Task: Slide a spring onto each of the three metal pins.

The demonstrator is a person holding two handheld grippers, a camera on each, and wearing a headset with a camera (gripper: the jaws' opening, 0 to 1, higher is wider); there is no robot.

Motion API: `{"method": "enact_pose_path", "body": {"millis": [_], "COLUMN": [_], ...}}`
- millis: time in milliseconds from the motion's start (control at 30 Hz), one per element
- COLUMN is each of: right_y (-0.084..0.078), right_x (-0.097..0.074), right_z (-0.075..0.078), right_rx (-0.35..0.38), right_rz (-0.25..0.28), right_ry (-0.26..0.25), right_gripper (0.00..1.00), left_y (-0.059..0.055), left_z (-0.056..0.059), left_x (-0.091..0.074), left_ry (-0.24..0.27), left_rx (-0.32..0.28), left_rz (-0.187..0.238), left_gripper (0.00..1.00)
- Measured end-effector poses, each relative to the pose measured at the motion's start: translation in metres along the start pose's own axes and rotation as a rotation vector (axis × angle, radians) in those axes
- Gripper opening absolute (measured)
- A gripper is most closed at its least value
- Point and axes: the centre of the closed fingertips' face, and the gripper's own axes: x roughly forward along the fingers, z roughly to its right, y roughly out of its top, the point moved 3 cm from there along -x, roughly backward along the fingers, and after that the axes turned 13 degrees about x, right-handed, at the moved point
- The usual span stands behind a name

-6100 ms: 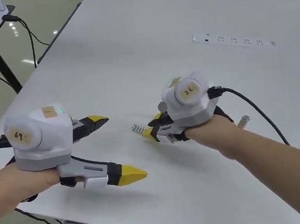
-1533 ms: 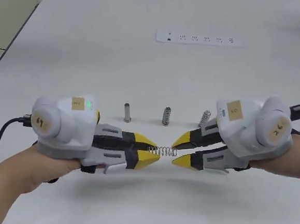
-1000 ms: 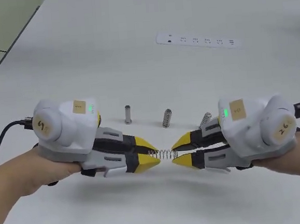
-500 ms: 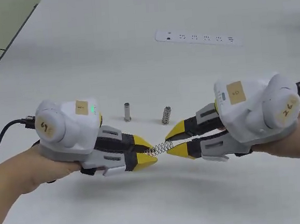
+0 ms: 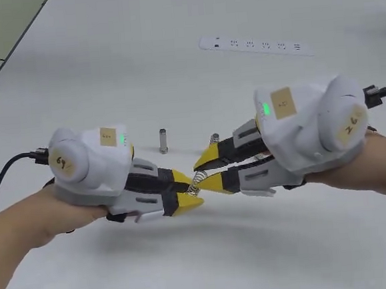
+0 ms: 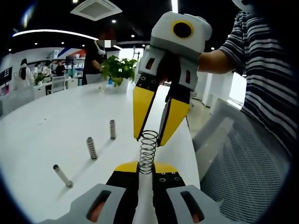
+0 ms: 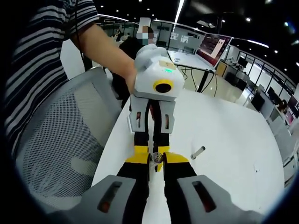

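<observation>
Spring [image 6: 147, 151] stands between two sets of yellow tips. The left gripper [image 6: 144, 168] is clamped on its near end. The right gripper [image 6: 150, 139] has its jaws parted to roughly the coil's width around the far end; I cannot tell whether they pinch it or merely flank it. Both grippers hang above the white workbench [image 5: 237, 20], with the coil bridging the small gap from tip to tip.

Beyond them three pins stand in a row. The nearer sleeved pin [image 6: 91, 148] and the farther sleeved pin [image 6: 112, 129] look to carry coils already, and the bare pin [image 6: 62, 176] waits at the row's end.

The step, I judge, is a regrip so that one gripper carries the spring alone. That gripper does best to hold the coil by its side near one end, leaving the other mouth free. The squeeze should be light, since a hard one could buckle the coil or shoot it out. The other jaws should release only once that hold is sure. The spring then wants lining up upright over the bare pin before it is lowered.
</observation>
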Motion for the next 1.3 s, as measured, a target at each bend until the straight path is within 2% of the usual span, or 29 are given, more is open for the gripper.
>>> {"method": "enact_pose_path", "body": {"millis": [367, 533, 800, 1133, 1167, 1300], "right_y": [0.0044, 0.003, 0.0036, 0.004, 0.0041, 0.0041], "right_x": [0.0012, 0.0035, 0.0069, 0.0045, 0.0044, 0.0044], "right_z": [0.0017, -0.0008, -0.0036, -0.0017, -0.0016, -0.0004], "right_rx": [-0.045, -0.078, -0.109, -0.115, -0.115, -0.113], "right_rz": [0.024, 0.011, -0.026, -0.039, -0.039, -0.039], "right_ry": [-0.054, -0.073, -0.066, -0.073, -0.074, -0.081], "right_gripper": [0.08, 0.08, 0.08, 0.08, 0.08, 0.08], "left_y": [0.0058, 0.0034, 0.0013, 0.0016, 0.0018, 0.0012], "left_z": [-0.0065, -0.0069, -0.0028, -0.004, -0.0037, -0.0042], "left_x": [0.0054, 0.0062, 0.0062, 0.0029, 0.0024, 0.0003], "left_ry": [0.02, 0.024, 0.025, 0.044, 0.047, 0.06], "left_rx": [-0.009, -0.005, -0.002, -0.029, -0.046, -0.046], "left_rz": [0.021, 0.004, -0.026, -0.024, -0.022, -0.026], "left_gripper": [0.01, 0.02, 0.02, 0.05, 0.07, 0.11]}}
